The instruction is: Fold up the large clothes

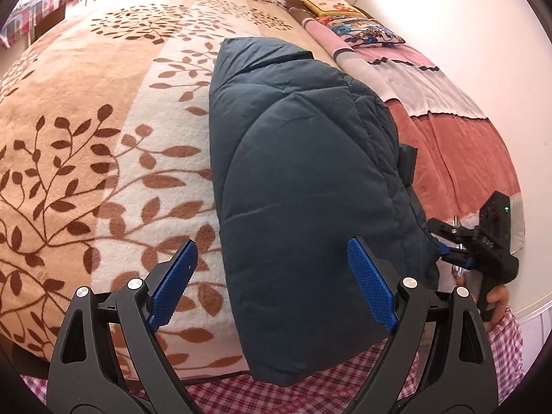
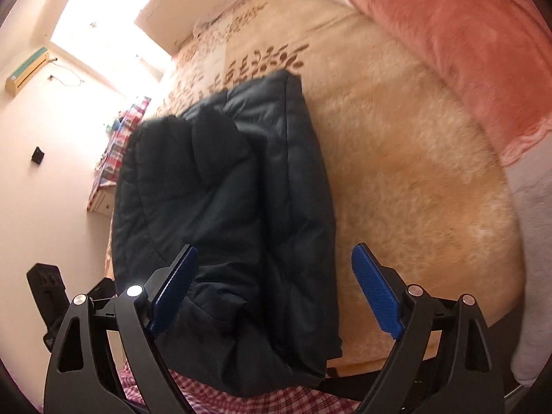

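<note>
A dark blue quilted jacket lies folded into a long bundle on the leaf-patterned blanket of a bed, its near end hanging over the bed's front edge. My left gripper hovers open over that near end, its blue pads clear of the fabric. At the jacket's right side is my right gripper, held by a hand. In the right wrist view the right gripper stands open above the jacket, the pads not pressing on it. The left gripper's black housing shows at lower left.
A pink, white and red striped blanket lies along the bed's right side, with patterned cushions near the headboard. A white wall runs close on the right. Red-and-white checked cloth shows below the bed's edge. A cloth-covered table stands by the far wall.
</note>
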Demonstrator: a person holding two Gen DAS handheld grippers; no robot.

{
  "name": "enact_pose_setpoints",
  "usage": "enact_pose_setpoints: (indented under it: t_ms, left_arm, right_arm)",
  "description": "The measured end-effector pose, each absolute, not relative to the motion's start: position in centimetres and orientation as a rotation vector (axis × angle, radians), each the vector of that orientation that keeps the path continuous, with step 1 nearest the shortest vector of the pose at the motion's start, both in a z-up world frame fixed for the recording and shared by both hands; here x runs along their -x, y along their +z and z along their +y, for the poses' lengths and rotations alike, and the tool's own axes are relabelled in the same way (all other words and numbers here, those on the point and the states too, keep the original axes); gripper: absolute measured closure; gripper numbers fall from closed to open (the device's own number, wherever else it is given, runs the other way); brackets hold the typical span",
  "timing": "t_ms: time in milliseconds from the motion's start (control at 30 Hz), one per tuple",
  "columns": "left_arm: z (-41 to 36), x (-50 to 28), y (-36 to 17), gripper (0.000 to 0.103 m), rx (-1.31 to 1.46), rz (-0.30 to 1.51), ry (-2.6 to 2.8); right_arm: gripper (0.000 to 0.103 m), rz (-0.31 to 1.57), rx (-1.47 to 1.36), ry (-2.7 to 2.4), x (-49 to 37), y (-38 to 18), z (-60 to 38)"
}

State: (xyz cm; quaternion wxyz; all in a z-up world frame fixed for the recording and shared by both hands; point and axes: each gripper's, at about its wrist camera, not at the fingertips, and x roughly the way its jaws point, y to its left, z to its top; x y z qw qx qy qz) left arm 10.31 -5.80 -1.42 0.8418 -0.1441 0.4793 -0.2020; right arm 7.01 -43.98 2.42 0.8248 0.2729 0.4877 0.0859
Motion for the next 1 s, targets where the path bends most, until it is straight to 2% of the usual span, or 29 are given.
enact_pose_setpoints:
  t_ms: [133,533,767,1000]
  left_arm:
    - [-6.1,-10.5,-1.7,0.016,0.306,1.022,-0.431]
    - [-6.8,-10.6,-2.4,0.015,0.321,1.049,-0.464]
    - [-6.8,-11.0,-4.1,0.005,0.345,1.066,-0.473]
    - [-6.0,-11.6,-5.8,0.005,0.511,1.13,-0.544]
  right_arm:
    - [0.011,1.054,-0.587,0.176,-7.4,1.9,-43.7]
    - [0.008,1.035,-0.739,0.302,-6.7,1.1,-43.8]
    - [0.006,1.107,-0.673,0.289,-7.8,-0.9,-42.5]
    - [0.006,1.101,-0.8,0.423,-7.8,-2.4,-42.3]
